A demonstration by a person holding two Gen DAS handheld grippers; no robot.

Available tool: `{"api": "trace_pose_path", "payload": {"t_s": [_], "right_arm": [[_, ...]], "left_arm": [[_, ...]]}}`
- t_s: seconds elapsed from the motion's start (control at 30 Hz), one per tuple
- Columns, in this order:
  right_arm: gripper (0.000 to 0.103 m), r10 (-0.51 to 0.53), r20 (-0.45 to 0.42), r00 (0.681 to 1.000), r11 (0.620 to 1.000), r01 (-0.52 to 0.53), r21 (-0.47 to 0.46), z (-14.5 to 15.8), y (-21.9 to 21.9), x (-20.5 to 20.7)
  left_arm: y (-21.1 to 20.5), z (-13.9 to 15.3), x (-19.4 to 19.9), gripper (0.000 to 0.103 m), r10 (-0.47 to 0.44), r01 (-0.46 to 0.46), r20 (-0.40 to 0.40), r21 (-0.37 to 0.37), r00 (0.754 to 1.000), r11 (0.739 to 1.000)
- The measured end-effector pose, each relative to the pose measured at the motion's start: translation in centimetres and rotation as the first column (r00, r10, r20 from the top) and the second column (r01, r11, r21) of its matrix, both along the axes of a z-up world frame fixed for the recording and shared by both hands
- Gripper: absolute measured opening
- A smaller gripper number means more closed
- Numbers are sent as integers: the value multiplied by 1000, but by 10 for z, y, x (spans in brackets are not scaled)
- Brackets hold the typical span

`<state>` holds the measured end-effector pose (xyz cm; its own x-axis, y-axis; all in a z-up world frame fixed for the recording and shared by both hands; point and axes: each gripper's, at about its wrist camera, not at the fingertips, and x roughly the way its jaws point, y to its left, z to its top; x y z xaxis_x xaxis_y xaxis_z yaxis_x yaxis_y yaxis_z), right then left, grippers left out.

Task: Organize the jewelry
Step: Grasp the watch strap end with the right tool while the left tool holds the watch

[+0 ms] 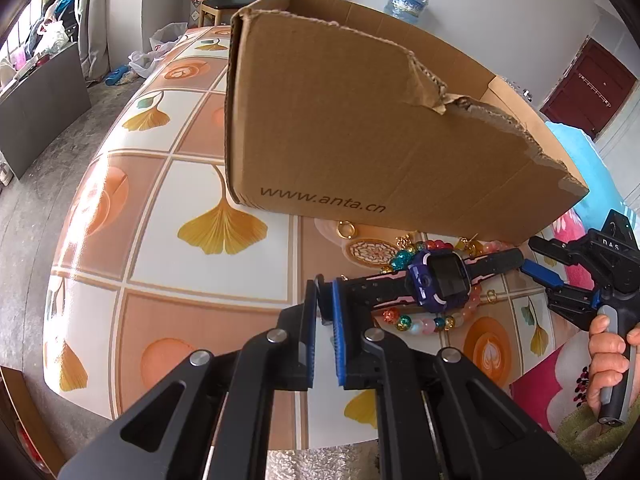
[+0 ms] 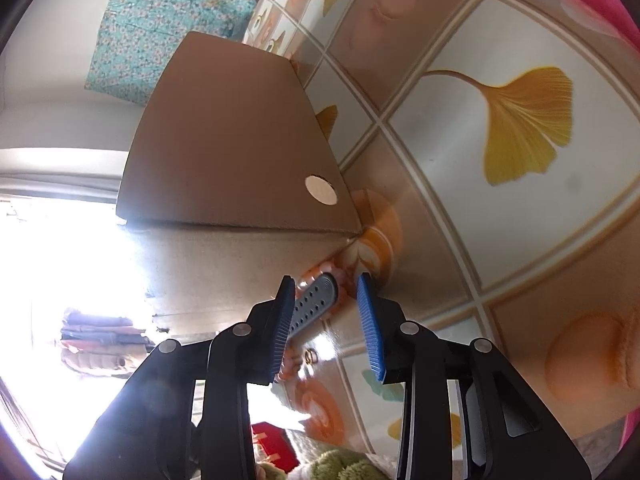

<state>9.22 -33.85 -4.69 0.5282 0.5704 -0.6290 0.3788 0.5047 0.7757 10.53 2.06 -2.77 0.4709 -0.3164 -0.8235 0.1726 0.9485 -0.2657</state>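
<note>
A purple watch [image 1: 438,280] with black and pink straps lies across a colourful bead bracelet [image 1: 424,325] on the patterned table [image 1: 208,184], in front of a cardboard box [image 1: 360,120]. My left gripper [image 1: 324,304] is shut on one strap end. My right gripper [image 1: 528,254] sits at the other strap end. In the right wrist view, that grey perforated strap end [image 2: 316,304] lies between the right gripper's [image 2: 326,280] blue pads. It rests near the left pad and stands clear of the right one, so the jaws are open.
A gold ring [image 1: 345,230] and gold earrings [image 1: 472,245] lie by the box's base, with a small gold ring [image 1: 491,295] beside the beads. The torn box [image 2: 224,140] stands close behind the watch. A person's hand [image 1: 608,352] holds the right gripper's handle.
</note>
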Motion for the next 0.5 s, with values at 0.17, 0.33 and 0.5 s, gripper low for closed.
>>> {"api": "trace_pose_path", "payload": {"t_s": [0.17, 0.33, 0.5], "right_arm": [[34, -18, 2, 1000, 999, 18, 50, -7, -7, -3], [34, -31, 50, 998, 994, 25, 108, -5, -9, -11], [28, -30, 78, 997, 990, 19, 139, 0, -10, -22]], "left_arm": [[0, 0, 0, 7, -1, 1, 0, -2, 1000, 1000], [1, 0, 0, 7, -4, 4, 0, -3, 1000, 1000], [0, 0, 0, 7, -3, 3, 1, -3, 1000, 1000]]}}
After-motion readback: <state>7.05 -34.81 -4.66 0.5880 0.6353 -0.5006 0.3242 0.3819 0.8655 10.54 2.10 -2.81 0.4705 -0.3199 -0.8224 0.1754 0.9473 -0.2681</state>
